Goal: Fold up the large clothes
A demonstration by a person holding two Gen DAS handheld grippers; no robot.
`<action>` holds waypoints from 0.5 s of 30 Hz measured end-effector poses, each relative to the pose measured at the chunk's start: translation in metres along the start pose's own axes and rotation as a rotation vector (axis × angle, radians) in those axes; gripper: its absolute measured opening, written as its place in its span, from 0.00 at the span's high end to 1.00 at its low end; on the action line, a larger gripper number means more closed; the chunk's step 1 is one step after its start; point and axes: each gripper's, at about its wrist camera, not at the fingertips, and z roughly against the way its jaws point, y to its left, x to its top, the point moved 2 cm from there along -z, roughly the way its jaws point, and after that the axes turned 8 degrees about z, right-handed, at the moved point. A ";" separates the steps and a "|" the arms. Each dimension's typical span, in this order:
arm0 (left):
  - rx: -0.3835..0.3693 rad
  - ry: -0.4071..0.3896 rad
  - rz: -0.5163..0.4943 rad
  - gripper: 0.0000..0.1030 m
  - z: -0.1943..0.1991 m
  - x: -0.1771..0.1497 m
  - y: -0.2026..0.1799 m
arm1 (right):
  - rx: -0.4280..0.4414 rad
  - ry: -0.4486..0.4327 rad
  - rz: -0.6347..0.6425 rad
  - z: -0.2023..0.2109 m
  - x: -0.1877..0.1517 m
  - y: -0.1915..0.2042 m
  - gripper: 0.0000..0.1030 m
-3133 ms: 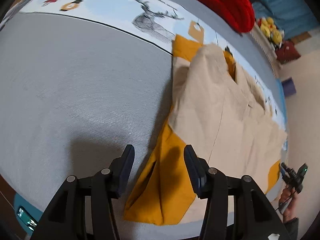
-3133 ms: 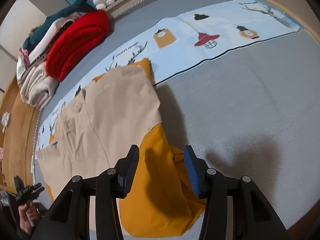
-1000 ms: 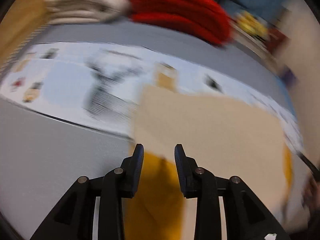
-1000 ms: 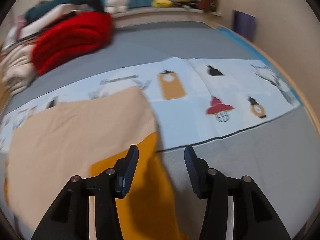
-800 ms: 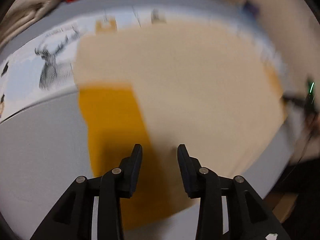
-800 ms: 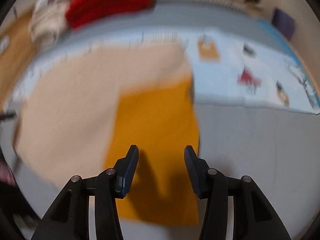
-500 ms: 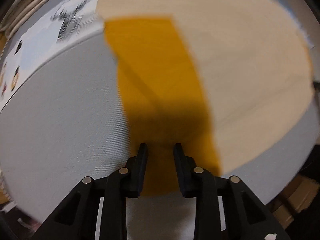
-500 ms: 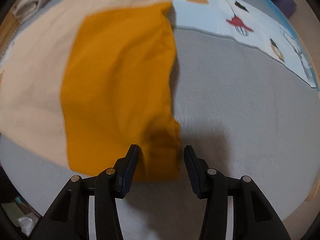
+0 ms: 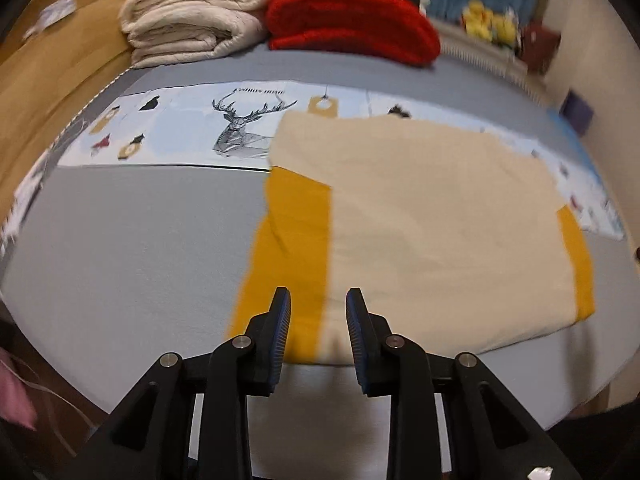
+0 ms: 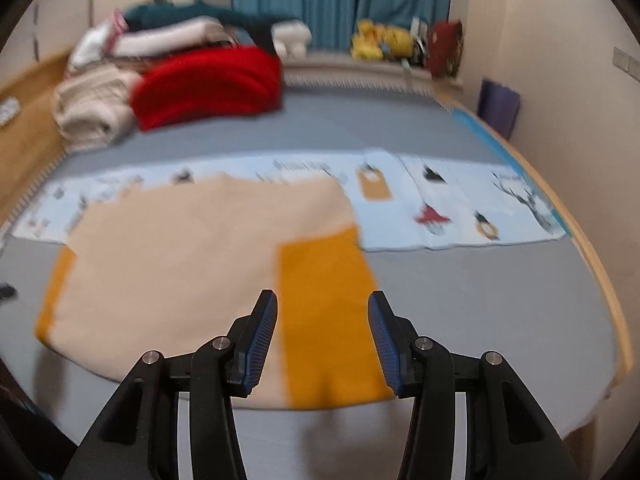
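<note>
A large beige garment with mustard-yellow sleeves lies flat on the grey bed. In the right wrist view the same garment shows a yellow sleeve at its right end. My left gripper is open and empty above the garment's near edge at its left sleeve. My right gripper is open and empty above the near edge at the right sleeve. Neither gripper touches the cloth.
A printed light-blue cloth strip runs across the bed behind the garment. Folded cream blankets and a red blanket are stacked at the bed's far end. A wooden bed frame is at left. A wall is at right.
The folded garment was turned over and laid flat, with the beige side spread wide. Both grippers let go and pulled back from the cloth to its near edge.
</note>
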 end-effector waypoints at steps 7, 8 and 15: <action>-0.035 -0.009 0.032 0.75 -0.026 -0.044 -0.017 | 0.054 0.039 0.119 -0.037 -0.020 0.103 0.53; -0.059 0.002 0.034 0.75 -0.028 -0.043 -0.018 | 0.067 0.045 0.127 -0.042 -0.023 0.115 0.53; -0.151 0.133 0.135 0.73 -0.055 -0.044 0.006 | 0.034 0.257 0.214 -0.116 -0.053 0.156 0.53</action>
